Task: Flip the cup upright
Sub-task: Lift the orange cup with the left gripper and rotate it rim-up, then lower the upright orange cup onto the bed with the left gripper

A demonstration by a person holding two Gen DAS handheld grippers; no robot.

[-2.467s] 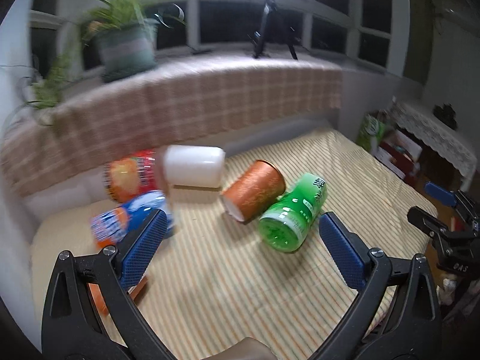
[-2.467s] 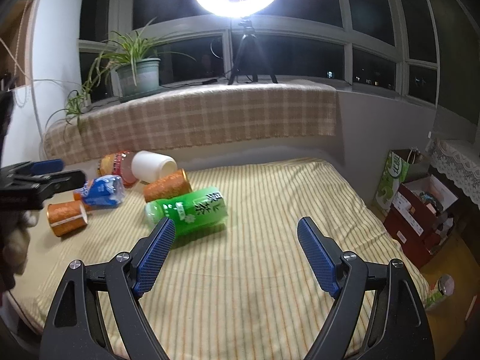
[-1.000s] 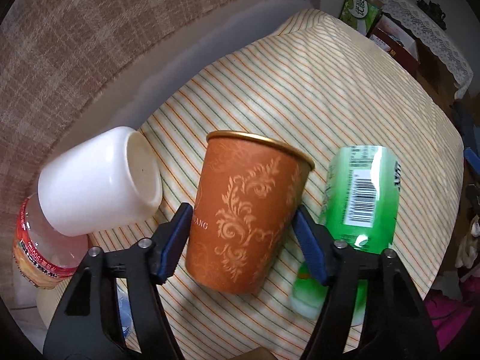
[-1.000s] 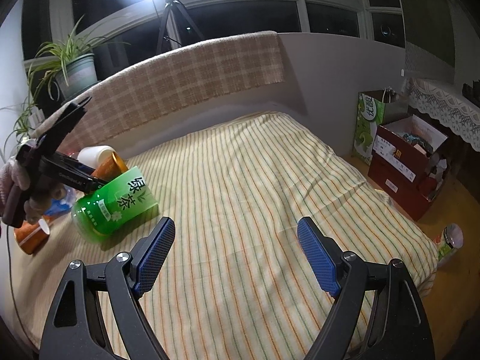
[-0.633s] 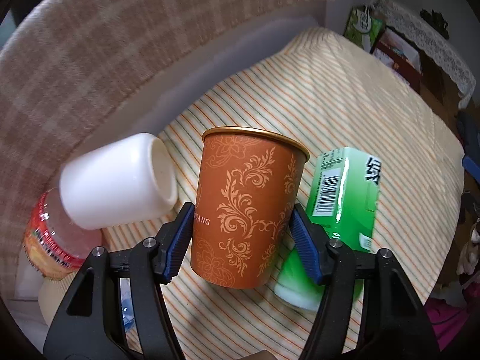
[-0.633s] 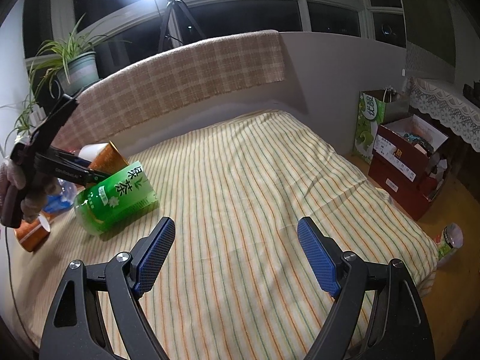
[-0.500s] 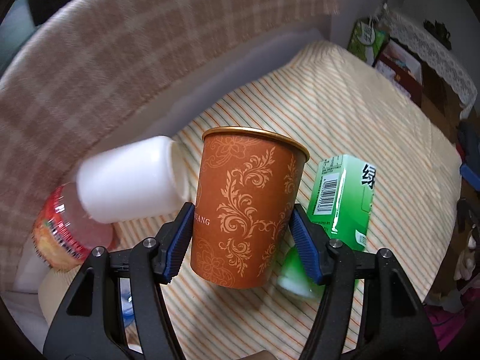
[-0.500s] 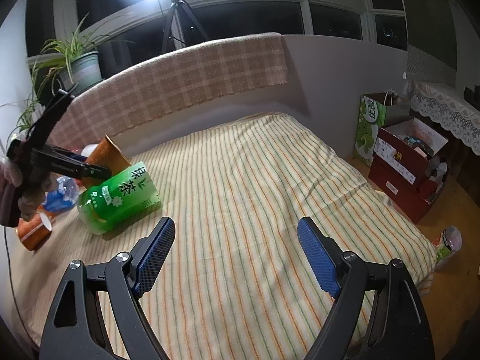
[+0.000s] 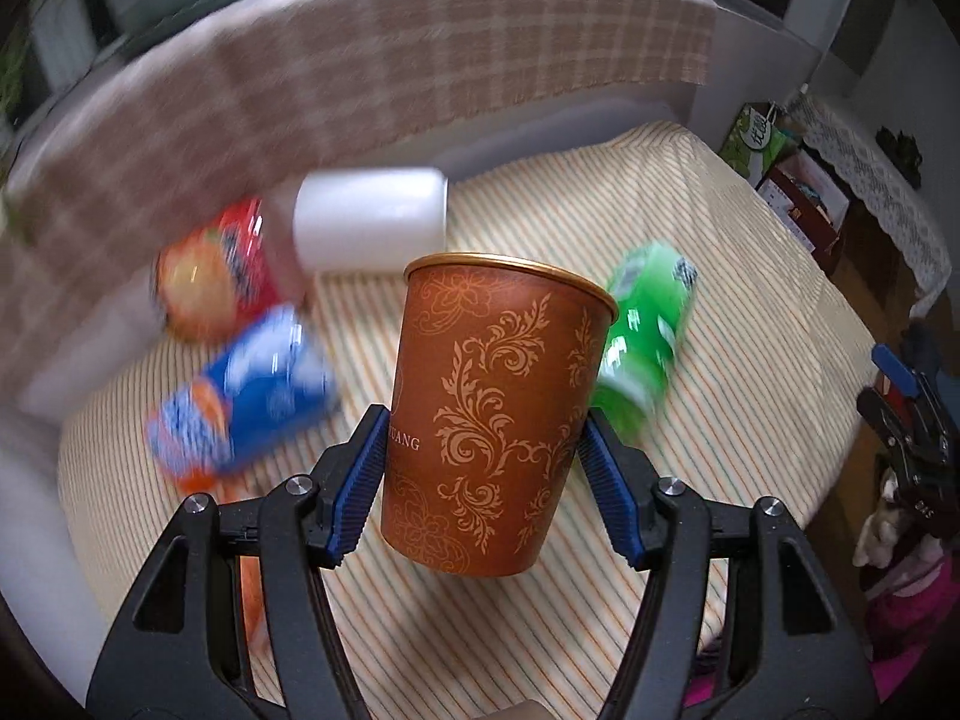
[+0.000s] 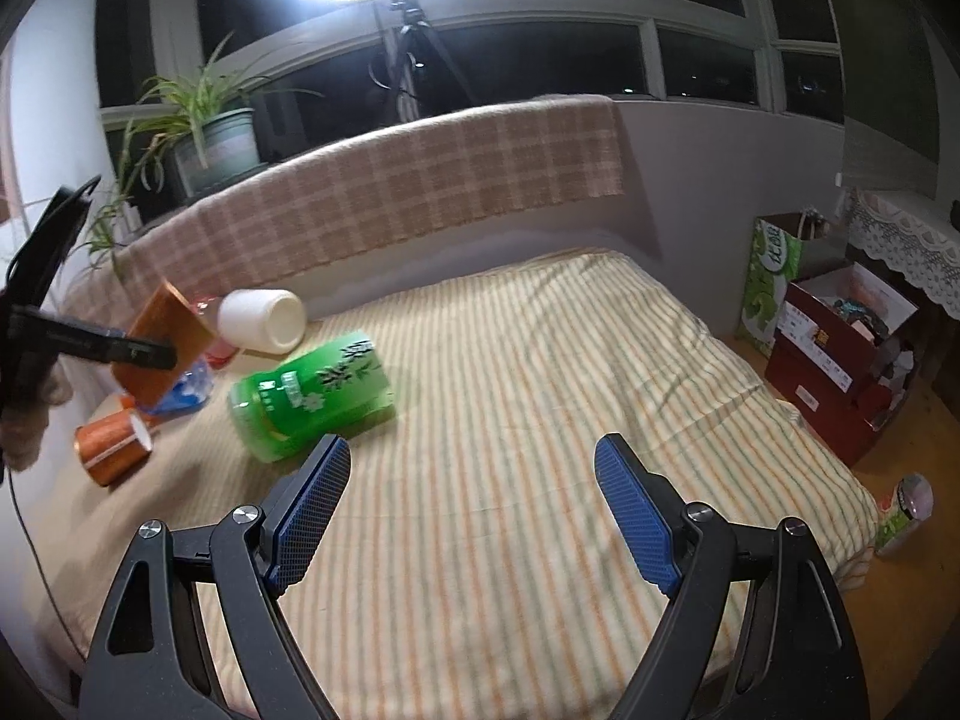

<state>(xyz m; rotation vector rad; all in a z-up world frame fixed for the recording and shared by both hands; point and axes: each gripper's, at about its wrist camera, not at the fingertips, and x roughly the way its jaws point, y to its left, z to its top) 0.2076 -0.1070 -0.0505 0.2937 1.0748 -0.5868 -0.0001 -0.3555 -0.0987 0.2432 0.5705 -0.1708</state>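
Cup [image 9: 492, 414], brown with gold scrollwork, is pinched at its lower sides by the left gripper [image 9: 483, 480] and held above the striped cloth [image 10: 540, 420], rim upward, slightly tilted. The right gripper [image 10: 474, 510] is spread wide, nothing between its pads, beside a green bottle [image 10: 312, 390].

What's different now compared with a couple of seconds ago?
The left gripper closed on the brown patterned cup, which had been lying on its side, lifted it off the striped cloth and turned it rim-up. The right gripper stayed open and empty; the white cup remains on its side.
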